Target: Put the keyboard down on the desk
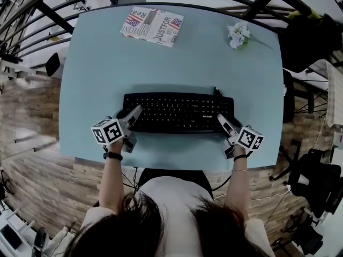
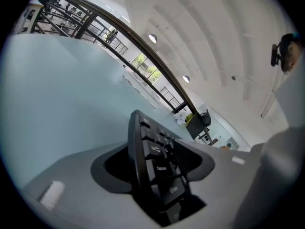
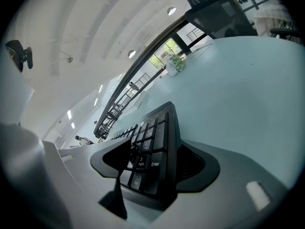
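A black keyboard (image 1: 177,112) lies flat on the pale blue desk (image 1: 161,68), near its front edge. My left gripper (image 1: 134,114) is at the keyboard's left end and my right gripper (image 1: 222,121) at its right end. In the left gripper view the keyboard's left end (image 2: 155,156) stands between the jaws with dark gaps on both sides. In the right gripper view the number-pad end (image 3: 152,147) sits between the jaws the same way, with room beside the keys. Both grippers stand open around the keyboard's ends, and neither presses on it.
A book with a flag print (image 1: 151,25) lies at the desk's far edge, left of centre. A small bunch of white flowers (image 1: 237,35) lies at the far right. Dark chairs (image 1: 311,36) stand to the right of the desk, and a railing runs behind it.
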The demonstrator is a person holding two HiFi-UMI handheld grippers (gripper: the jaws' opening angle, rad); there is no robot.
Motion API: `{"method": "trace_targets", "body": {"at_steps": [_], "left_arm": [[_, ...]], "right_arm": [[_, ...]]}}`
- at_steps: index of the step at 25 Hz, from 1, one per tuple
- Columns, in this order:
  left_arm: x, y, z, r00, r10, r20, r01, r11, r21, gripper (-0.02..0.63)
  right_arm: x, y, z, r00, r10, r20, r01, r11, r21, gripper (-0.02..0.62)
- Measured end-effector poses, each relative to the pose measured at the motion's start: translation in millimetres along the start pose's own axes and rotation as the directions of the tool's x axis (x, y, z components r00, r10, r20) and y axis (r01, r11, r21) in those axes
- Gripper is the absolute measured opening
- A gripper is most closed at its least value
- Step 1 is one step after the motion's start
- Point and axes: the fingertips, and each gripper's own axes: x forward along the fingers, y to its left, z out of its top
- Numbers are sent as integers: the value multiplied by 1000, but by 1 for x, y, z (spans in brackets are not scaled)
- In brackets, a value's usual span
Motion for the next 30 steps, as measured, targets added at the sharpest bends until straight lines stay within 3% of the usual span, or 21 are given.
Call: {"method": "trace_targets", "body": {"at_steps": [8,13,25,30], "left_arm": [[1,7,-2,996,93,-4,-92,991,99,323],[4,22,-13,969,232,-85,-217,963,163,351],[4,23,-13,961,264,-79,-248,953,172,356],[-3,28,-6,942,335,-11,-319,904,284,360]], "right_arm": [[1,-8,-4,996,-79,-28,78,997,-24,285],[0,-16,-3,992,-124,-37,121,990,-67,285],[0,-15,-4,991,-134,-25,132,987,-87,287],[-7,-15,6,986,-160,42,164,973,-161,291]]}}
